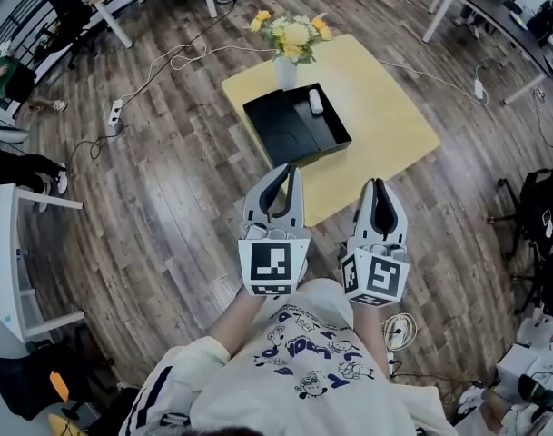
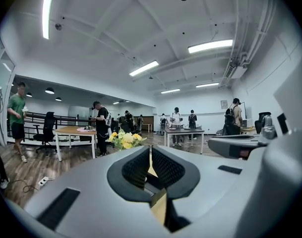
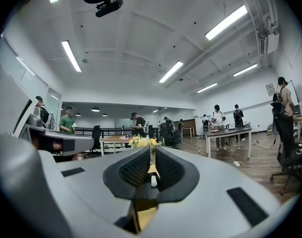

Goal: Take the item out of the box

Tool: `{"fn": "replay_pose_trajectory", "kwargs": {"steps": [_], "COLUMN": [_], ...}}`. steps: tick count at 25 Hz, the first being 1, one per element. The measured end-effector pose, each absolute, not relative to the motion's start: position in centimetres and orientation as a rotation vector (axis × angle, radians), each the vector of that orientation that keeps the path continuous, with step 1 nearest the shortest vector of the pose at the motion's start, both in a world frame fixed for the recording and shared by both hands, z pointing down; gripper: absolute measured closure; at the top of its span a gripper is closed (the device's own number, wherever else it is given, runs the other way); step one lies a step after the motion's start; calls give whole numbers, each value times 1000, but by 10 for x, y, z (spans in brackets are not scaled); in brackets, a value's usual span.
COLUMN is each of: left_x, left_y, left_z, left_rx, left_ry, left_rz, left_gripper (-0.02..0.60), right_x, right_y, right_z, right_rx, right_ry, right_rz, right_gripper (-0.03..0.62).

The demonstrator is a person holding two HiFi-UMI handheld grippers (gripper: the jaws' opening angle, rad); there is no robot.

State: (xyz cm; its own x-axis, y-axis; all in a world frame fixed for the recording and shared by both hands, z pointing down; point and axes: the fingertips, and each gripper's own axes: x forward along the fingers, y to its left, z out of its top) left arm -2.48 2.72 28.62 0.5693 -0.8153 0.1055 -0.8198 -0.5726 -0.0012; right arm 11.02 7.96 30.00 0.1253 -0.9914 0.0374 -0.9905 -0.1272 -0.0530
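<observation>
1. Item (image 1: 316,102), small and white, lies in the open black box (image 1: 285,127) on the yellow table (image 1: 394,121), near the flowers (image 1: 291,33).
2. Left gripper (image 1: 290,169): jaws pressed together, nothing between them.
3. Right gripper (image 1: 378,185): jaws likewise together and empty, beside the left, both pointing toward the table.

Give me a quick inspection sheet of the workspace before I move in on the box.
Surface: yellow table, mostly bare.
Job's things: open black box on the table; white item lying in its right part.
Clutter: vase of yellow flowers at the box's far side.
Grippers: left gripper and right gripper both shut, empty, short of the table.
Cables: white cable and power strip on the wooden floor, left of the table.
Surroundings: other desks, people standing beyond.
</observation>
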Motion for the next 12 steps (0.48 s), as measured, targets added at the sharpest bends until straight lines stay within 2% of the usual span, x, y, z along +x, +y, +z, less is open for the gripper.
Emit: {"fn": "replay_pose_trajectory", "kwargs": {"steps": [12], "left_x": [-8], "left_y": [-24], "left_z": [301], "left_rx": [2698], "left_ry": [-1429], "left_rz": [180], "left_gripper": [555], "right_x": [117], "right_y": [29], "right_z": [307], "right_rx": [-2325], "right_ry": [2085], "right_rz": [-141], "right_gripper": [546]}}
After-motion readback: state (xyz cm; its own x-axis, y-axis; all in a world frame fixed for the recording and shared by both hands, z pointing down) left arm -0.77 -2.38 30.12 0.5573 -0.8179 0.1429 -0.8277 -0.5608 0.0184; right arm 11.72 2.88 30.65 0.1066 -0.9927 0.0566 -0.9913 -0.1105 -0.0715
